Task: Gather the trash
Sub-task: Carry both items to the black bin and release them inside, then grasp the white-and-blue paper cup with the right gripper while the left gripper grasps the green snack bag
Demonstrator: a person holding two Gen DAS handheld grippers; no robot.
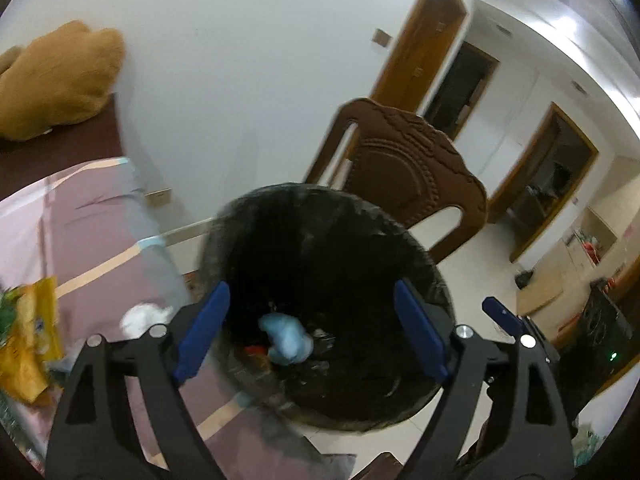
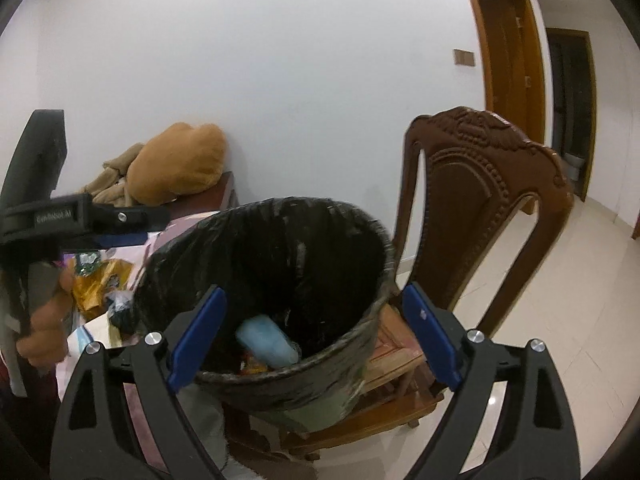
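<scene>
left gripper [image 2: 132, 216], faint blurred label, illegible

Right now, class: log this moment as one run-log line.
left hand-held gripper: open, empty | right hand-held gripper: open, empty | bin: on chair, holds blue trash | yellow wrapper: uncollected

Bin [image 2: 280, 280] on chair [image 2: 480, 208] (table [image 2: 100, 320] apparently just left), trash [image 2: 266, 340] inside.
</scene>
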